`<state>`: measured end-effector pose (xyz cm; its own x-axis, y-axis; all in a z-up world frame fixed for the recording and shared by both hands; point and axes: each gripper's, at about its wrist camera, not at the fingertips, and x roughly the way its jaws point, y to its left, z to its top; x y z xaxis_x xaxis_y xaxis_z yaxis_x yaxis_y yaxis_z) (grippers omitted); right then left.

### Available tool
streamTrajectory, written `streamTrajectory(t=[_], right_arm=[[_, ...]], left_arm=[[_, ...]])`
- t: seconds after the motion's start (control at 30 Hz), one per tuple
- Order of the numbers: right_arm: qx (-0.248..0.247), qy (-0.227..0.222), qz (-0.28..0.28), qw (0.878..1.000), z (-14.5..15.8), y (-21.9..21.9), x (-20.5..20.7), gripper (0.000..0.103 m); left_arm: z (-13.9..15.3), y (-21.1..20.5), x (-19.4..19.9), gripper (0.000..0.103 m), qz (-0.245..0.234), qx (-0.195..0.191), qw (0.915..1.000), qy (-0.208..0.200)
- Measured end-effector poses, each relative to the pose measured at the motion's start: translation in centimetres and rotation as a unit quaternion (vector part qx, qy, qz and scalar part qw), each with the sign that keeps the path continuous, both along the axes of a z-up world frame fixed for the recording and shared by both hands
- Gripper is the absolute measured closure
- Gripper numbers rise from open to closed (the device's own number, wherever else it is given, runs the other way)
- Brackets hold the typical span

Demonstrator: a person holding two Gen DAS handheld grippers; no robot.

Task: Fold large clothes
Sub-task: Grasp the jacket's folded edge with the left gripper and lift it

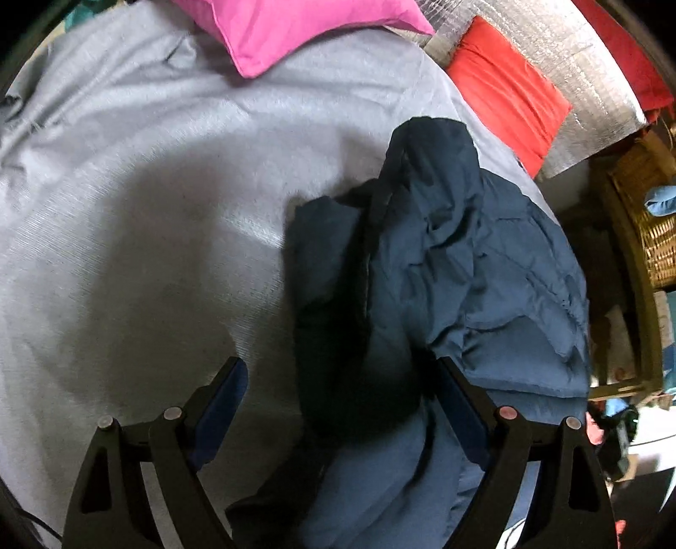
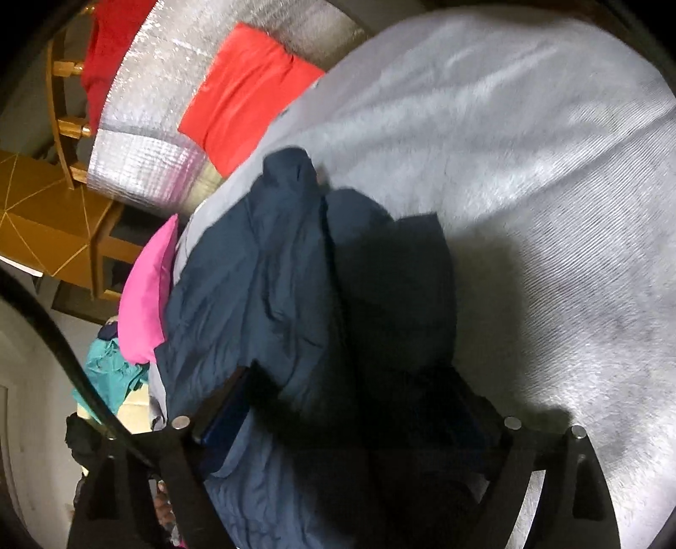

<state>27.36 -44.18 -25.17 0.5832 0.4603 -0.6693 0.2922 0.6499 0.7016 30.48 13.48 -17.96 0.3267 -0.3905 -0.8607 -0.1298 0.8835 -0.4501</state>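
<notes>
A dark navy puffer jacket (image 1: 443,270) lies bunched on a grey bedspread (image 1: 148,190). In the left wrist view it fills the middle and right. My left gripper (image 1: 340,371) hangs just above its near part, jaws wide apart and open, fabric below the gap, pads not pressing on it. In the right wrist view the same jacket (image 2: 270,274) runs up the middle. My right gripper (image 2: 350,380) is over it with its fingers spread wide; jacket cloth lies between them in deep shadow, and the pads do not press on it.
A pink pillow (image 1: 287,29) and a red cushion (image 1: 507,88) lie at the far side against a silver foil mat (image 1: 591,76). A wicker basket (image 1: 655,236) stands beside the bed. In the right wrist view, a wooden chair (image 2: 63,211) and teal cloth (image 2: 114,376) are off the bed's edge.
</notes>
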Motion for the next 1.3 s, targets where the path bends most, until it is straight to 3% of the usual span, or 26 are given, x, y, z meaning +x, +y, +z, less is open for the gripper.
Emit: streamTrajectory(t=[0.23, 0.47, 0.63, 0.93, 1.3], right_arm=[[0.033, -0.02, 0.023, 0.999, -0.7, -0.1, 0.3, 0.007], [0.037, -0.046, 0.044, 0.997, -0.5, 1.9, 1.0, 0.002], [0.04, -0.061, 0.046, 0.996, -0.2, 3.9, 1.9, 0.002], [0.024, -0.052, 0.021, 0.998, -0.4, 4.2, 1.9, 0.025], [0.028, -0.055, 0.001, 0.998, 0.2, 3.9, 0.7, 0.041]], left_arm=[[-1.7, 1.5, -0.1, 0.014, -0.001, -0.064, 0.9978, 0.017], [-2.9, -0.5, -0.3, 0.014, -0.048, -0.121, 0.9912, 0.025], [-2.9, -1.8, 0.0, 0.01, -0.044, -0.116, 0.9919, 0.028], [-2.4, -1.5, -1.3, 0.011, -0.008, -0.139, 0.9902, 0.005], [-1.1, -1.2, -3.1, 0.045, 0.029, -0.115, 0.9929, -0.015]])
